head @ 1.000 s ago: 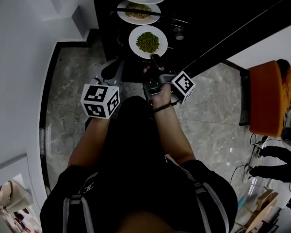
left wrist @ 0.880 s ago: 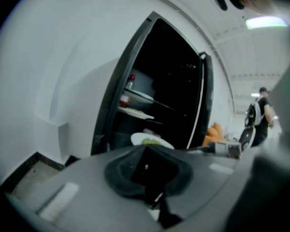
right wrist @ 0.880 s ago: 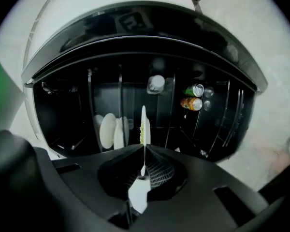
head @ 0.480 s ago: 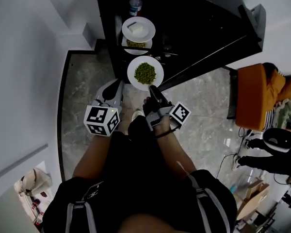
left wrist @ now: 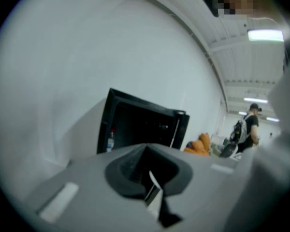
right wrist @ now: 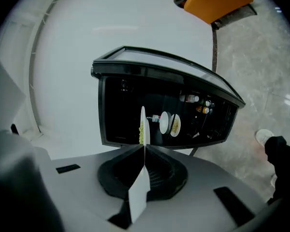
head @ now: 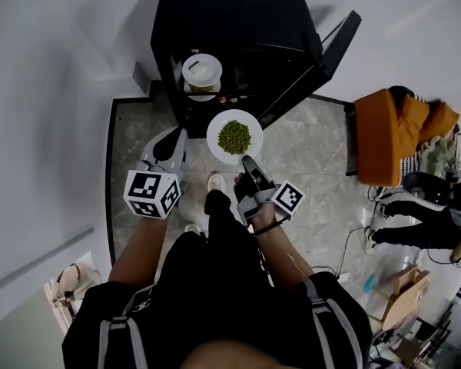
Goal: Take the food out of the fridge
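Currently right gripper (head: pixel 248 160): my jaws clamped on near rim of plate of green peas (head: pixel 234 137). Plate sticks out ahead of jaws, outside open fridge (head: pixel 238 21). Left gripper (head: pixel 177 135): my jaws pressed together, nothing between them, plate just to their right. Two more plates (head: pixel 201 71) inside fridge, well ahead of both jaws.
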Demonstrator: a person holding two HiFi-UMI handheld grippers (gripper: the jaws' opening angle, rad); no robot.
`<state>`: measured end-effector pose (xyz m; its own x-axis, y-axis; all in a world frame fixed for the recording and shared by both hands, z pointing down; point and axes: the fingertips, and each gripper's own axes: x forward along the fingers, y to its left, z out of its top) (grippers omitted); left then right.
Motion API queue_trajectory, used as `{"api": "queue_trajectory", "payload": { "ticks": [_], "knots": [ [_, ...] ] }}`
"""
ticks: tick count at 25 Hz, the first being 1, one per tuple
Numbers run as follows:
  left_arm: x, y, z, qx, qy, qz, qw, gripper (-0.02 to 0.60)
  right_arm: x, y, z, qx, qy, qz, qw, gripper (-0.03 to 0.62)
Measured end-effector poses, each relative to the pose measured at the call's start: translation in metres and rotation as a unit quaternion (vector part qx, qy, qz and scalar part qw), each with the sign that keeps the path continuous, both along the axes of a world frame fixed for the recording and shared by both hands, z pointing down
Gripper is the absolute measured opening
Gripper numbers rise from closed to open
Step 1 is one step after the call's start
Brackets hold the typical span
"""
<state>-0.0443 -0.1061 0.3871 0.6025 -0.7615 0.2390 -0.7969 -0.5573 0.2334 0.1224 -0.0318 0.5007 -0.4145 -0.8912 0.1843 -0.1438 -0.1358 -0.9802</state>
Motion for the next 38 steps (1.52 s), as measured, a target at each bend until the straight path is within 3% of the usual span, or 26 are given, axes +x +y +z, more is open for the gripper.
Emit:
{"api": "queue_trajectory", "payload": {
  "ticks": [10,14,17,24,29,34,38],
  "knots": [
    [0.029,-0.020,-0.061,0.030,-0.008,0.010,0.9995,0.002,0.001,-0.021,-0.095,0.022,-0.044,-0.002,0.999,0.008],
    [0.073,-0.071,-0.139,0.053,-0.018,0.013,0.9983,0.003,0.032,-0.065,-0.172,0.039,-0.058,0.002,0.998,0.008],
    [0.075,-0.083,-0.164,0.073,-0.011,0.002,0.9972,0.002,0.035,-0.073,-0.194,0.056,-0.064,-0.014,0.996,0.008],
    [0.049,-0.075,-0.133,0.068,-0.003,-0.037,0.9970,0.002,0.030,-0.075,-0.199,0.090,-0.052,-0.052,0.993,0.008],
    [0.050,-0.046,-0.123,0.067,0.001,-0.053,0.9963,0.002,0.030,-0.074,-0.200,0.088,-0.050,-0.065,0.993,0.008],
    [0.060,-0.086,-0.130,0.058,0.014,-0.042,0.9973,0.003,0.037,-0.142,-0.212,0.075,-0.082,-0.028,0.993,0.008],
    [0.058,-0.118,-0.137,0.054,0.011,-0.036,0.9978,0.002,0.039,-0.191,-0.214,0.054,-0.065,0.002,0.996,0.008]
  ]
}}
